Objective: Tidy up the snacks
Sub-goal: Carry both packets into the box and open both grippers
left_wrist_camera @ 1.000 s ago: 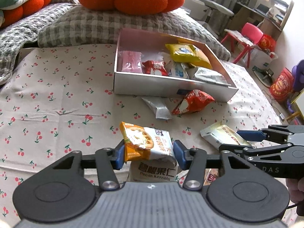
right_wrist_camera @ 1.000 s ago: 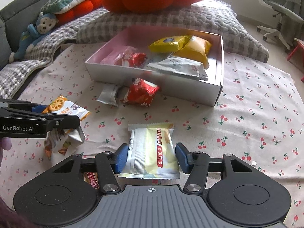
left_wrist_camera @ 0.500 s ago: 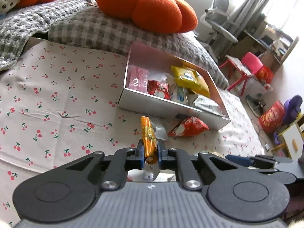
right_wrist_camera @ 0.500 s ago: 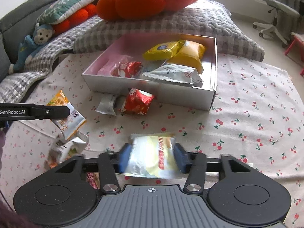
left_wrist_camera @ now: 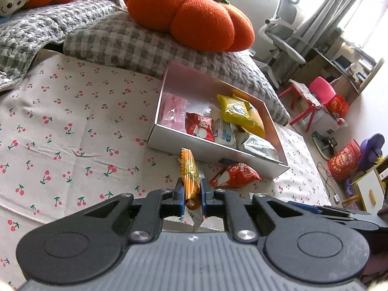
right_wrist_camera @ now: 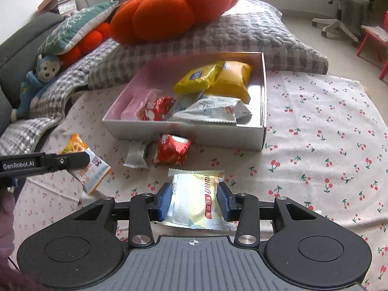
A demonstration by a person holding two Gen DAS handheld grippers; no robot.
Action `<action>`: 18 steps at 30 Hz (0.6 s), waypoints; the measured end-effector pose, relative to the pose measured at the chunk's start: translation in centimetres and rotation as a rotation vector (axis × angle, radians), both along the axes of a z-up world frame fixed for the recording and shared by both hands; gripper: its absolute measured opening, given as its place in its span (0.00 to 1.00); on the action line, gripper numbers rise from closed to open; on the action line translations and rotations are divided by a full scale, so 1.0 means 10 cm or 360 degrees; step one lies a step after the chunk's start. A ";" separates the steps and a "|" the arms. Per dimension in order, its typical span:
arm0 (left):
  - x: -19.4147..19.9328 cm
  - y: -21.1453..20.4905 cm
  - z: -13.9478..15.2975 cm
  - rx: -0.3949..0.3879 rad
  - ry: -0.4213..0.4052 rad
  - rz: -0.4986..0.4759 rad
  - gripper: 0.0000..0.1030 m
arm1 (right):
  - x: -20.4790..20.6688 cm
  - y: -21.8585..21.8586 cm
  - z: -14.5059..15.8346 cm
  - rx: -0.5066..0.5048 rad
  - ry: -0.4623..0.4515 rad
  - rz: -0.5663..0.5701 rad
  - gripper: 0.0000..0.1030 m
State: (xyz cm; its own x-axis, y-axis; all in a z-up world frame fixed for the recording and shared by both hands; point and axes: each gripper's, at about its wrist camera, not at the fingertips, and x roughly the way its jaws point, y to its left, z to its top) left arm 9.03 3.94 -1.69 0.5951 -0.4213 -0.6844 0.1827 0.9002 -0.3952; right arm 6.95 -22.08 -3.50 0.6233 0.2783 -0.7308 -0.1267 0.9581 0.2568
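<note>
Snacks in 2 grips, with the white box as their destination. Left tool [left_wrist_camera: 191,197]: jaws pinched nearly together on the orange cracker packet [left_wrist_camera: 189,178], held edge-on and clear of the cherry-print bedsheet [left_wrist_camera: 60,126]. Right tool [right_wrist_camera: 194,200]: jaws have just been closing, and the blue pads now press both sides of the pale yellow packet [right_wrist_camera: 198,200], which bulges between them and appears lifted off the sheet.

Step in hand, as judged: carry both packets to the white box [right_wrist_camera: 213,135] and release them inside. Good practice is to raise each packet above the near wall before travelling forward, then open the jaws over a bare part of the floor; the left-hand end, beside the pink packet [left_wrist_camera: 173,111], shows the most free room. The right-hand end is already stacked with yellow bags [right_wrist_camera: 218,77].

Edges and clearance: a red packet [right_wrist_camera: 173,151] and a silver wrapper [right_wrist_camera: 137,154] lie against the box's near wall, directly in the approach path, so a low pass risks dragging them. The 2 tools stand close together; staggered entries would avoid a clash. Behind the box, a checked quilt [right_wrist_camera: 242,36] and an orange pumpkin cushion [right_wrist_camera: 169,7] limit overshoot.
</note>
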 end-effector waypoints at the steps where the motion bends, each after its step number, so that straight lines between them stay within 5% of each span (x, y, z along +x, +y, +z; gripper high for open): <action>1: 0.00 -0.01 0.00 -0.0001 0.0002 0.0001 0.10 | 0.01 0.00 0.01 0.0004 -0.0001 -0.0007 0.39; 12: 0.06 -0.07 0.11 0.0004 -0.0056 0.0012 0.10 | 0.07 -0.09 0.20 0.0130 -0.0040 -0.0069 0.38; 14: 0.09 -0.07 0.15 -0.0010 -0.0076 0.0028 0.10 | 0.09 -0.11 0.25 0.0170 -0.0050 -0.0082 0.20; 18: 0.13 -0.11 0.20 -0.0026 -0.0106 0.0048 0.11 | 0.14 -0.14 0.31 0.0249 -0.0055 -0.0111 0.22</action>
